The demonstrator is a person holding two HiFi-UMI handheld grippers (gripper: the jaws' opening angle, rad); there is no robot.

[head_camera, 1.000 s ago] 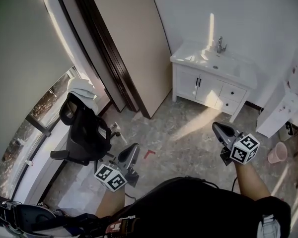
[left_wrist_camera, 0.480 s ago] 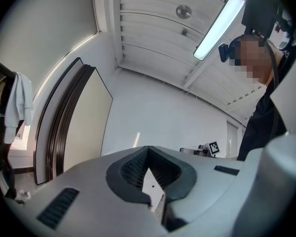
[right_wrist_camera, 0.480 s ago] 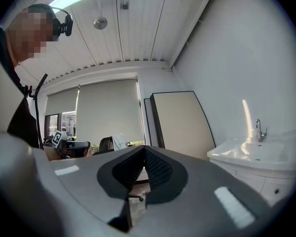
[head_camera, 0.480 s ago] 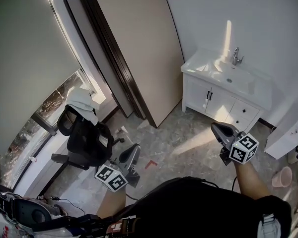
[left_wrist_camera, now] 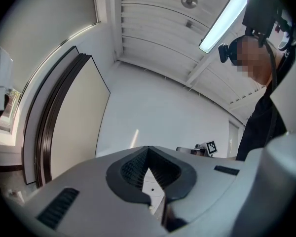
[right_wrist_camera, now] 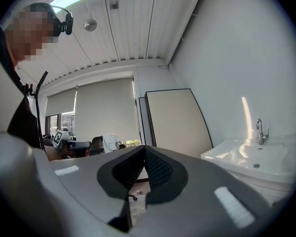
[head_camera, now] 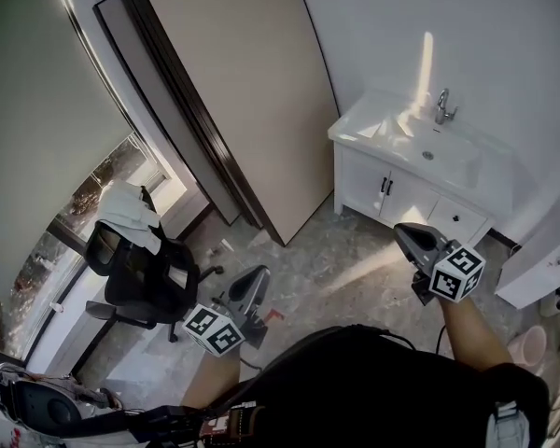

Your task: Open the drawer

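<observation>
Scene: white vanity cabinet with sink is seen at 2 o'clock in the head view; office chair at 8 o'clock.
Drawer: drawer sits on the cabinet's right side, front flush and knob visible, so it is judged still closed.
Left gripper: left gripper is held level at 6 o'clock, well apart from the cabinet; jaws are clenched tip to tip, nothing between them.
Right gripper: right gripper is held at 4 o'clock, pointed toward the cabinet; jaws are clenched, nothing gripped. The drawer lies at 1 o'clock from its tip, not touched.
Change: against a second ago the cabinet is seen larger and closer, and the chair has slid toward 9 o'clock. Both grippers have been carried forward, with their pose barely altered.
Meaning: approach is judged under way, no contact made yet. The gap to the knob has to be closed, and the right jaws would have to be parted before the knob can be taken.
</observation>
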